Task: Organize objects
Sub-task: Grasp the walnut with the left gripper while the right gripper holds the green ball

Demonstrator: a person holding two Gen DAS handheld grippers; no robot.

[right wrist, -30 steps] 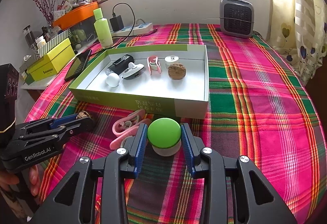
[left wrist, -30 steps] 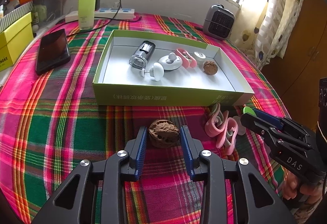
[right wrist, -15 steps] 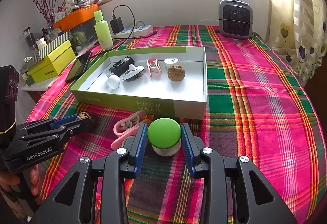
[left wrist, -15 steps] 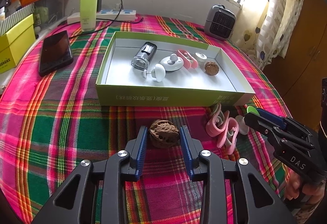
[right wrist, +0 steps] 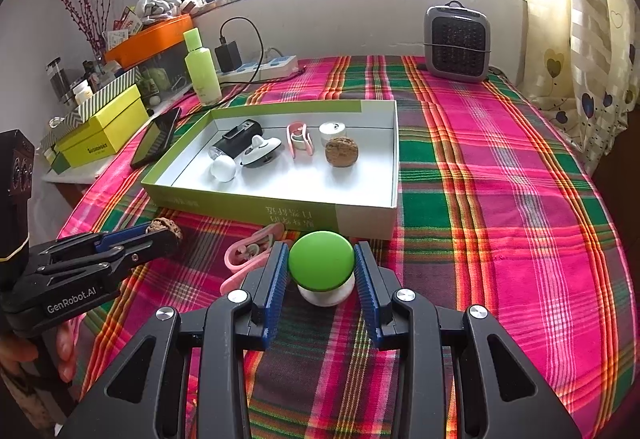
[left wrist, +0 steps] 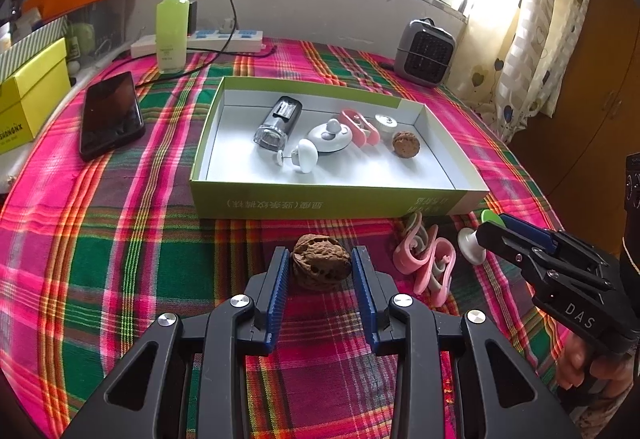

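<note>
One walnut (left wrist: 321,266) is pinched between the blue pads of the left gripper (left wrist: 320,271), just in front of the near wall of the green box (left wrist: 328,203) on the plaid tablecloth (left wrist: 100,239). One green-capped knob (right wrist: 322,266) is clamped between the pads of the right gripper (right wrist: 322,279), also close to the box's near wall. Between the two grippers, two pink clips (left wrist: 426,263) are seen lying together on the cloth. Six things are counted inside the box: a second walnut (left wrist: 406,144), one pink clip (left wrist: 359,122), one small white round case (left wrist: 386,122), one white-and-dark disc (left wrist: 330,135), one white knob (left wrist: 306,155) and one dark clear-ended device (left wrist: 278,123). To the left of the box one black phone (left wrist: 110,115) is laid flat. At the far side, one green bottle (left wrist: 173,23), one power strip (left wrist: 200,41) and one small grey heater (left wrist: 425,53) are found, with one yellow box (left wrist: 28,99) at far left.
</note>
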